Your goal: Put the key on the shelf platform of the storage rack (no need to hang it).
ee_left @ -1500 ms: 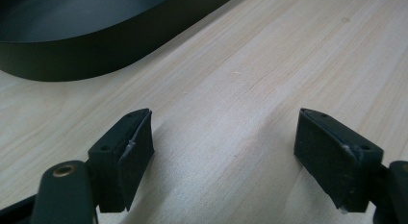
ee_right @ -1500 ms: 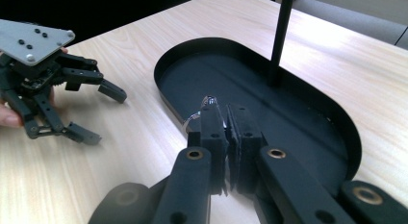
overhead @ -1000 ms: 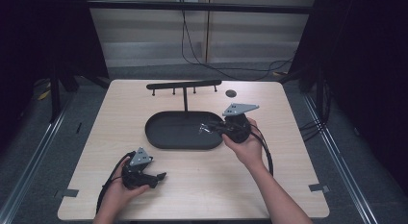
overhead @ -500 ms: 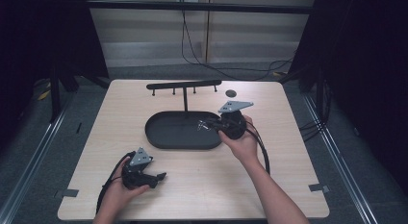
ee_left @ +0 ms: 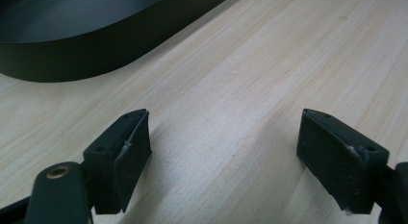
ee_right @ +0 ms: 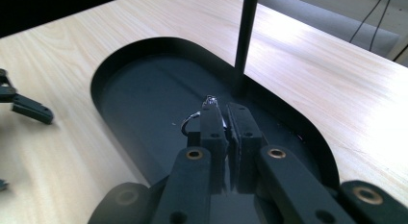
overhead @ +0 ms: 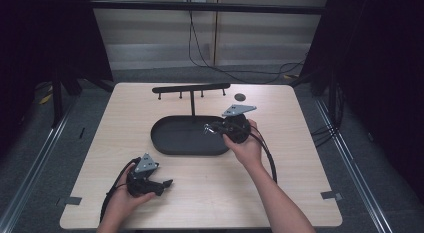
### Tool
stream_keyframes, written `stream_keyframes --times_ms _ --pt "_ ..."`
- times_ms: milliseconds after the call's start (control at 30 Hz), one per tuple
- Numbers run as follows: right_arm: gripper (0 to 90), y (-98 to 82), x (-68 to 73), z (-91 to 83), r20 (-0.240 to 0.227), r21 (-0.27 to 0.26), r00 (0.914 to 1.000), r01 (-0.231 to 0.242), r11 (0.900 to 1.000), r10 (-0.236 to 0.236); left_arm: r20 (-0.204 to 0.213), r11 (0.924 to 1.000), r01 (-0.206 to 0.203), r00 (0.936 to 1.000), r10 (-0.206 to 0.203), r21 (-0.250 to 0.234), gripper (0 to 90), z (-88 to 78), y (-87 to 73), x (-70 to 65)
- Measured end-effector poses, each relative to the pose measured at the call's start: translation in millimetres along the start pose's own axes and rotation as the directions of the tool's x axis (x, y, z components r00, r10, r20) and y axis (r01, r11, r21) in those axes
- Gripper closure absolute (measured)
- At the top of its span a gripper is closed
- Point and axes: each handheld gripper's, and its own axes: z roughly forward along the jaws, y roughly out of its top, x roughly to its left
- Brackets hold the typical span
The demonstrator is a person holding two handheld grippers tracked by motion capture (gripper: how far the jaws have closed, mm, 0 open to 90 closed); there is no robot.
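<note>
Seen from the high view: right gripper (overhead: pixel 207 128) over the 3 o'clock end of the black oval tray (overhead: pixel 172 138), at about 1 o'clock from bench centre; left gripper (overhead: pixel 167 183) resting on the bench (overhead: pixel 300 158) at 7 o'clock, well apart from the tray. Behind the tray, a thin black post (overhead: pixel 192 104) carrying a long bar with small pegs (overhead: pixel 190 88); a small dark disc (overhead: pixel 240 97) at 1 o'clock near the far edge.

Brought out by the right gripper view and too small to read from above: jaws pressed together, pinching a small silvery wire piece (ee_right: pixel 204 107), a bright glint at the tips and a thin curved loop bending off to the left. Piece held just above the tray floor (ee_right: pixel 144 104), near the foot of the post (ee_right: pixel 245 36). What kind of piece, cannot tell.

Brought out by the left gripper view: jaws spread wide, nothing between them, bare pale wood (ee_left: pixel 231 104) underneath, tray wall (ee_left: pixel 96 51) across the upper left.

Open room: broad bare wood at 3, 5 and 9 o'clock; tray rim low and rounded; post close beside the right gripper tips; bench edges well clear of both grippers.
</note>
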Motion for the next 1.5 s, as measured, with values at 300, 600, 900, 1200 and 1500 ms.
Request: stream_keyframes --times_ms 300,600,900,1200,1500 --pt "86.6 -4.0 -2.7 13.2 0.019 0.018 0.9997 -0.018 1.0 0.017 0.0 1.0 0.0 1.0 0.0 0.0 19.1 0.0 0.0 0.0" --pt "86.6 -6.9 -5.7 24.4 0.04 0.03 0.9988 -0.03 0.999 0.029 0.0 1.0 0.001 1.0 -0.001 0.0 19.1 0.0 0.0 0.0" --pt "86.6 -8.5 -3.5 40.4 0.054 0.041 0.9978 -0.042 0.998 0.039 0.001 1.0 0.003 1.0 -0.003 -0.001 19.1 0.1 -0.1 -0.2" --pt "86.5 -11.6 -1.6 50.5 0.055 0.057 0.9974 -0.049 0.997 0.046 0.001 1.0 0.002 1.0 -0.002 0.0 19.1 0.1 0.0 -0.1" --pt "86.4 -15.7 0.5 58.4 0.059 0.082 0.997 -0.055 0.995 0.05 0.0 1.0 0.002 1.0 -0.002 0.0 19.1 0.0 0.0 -0.2"
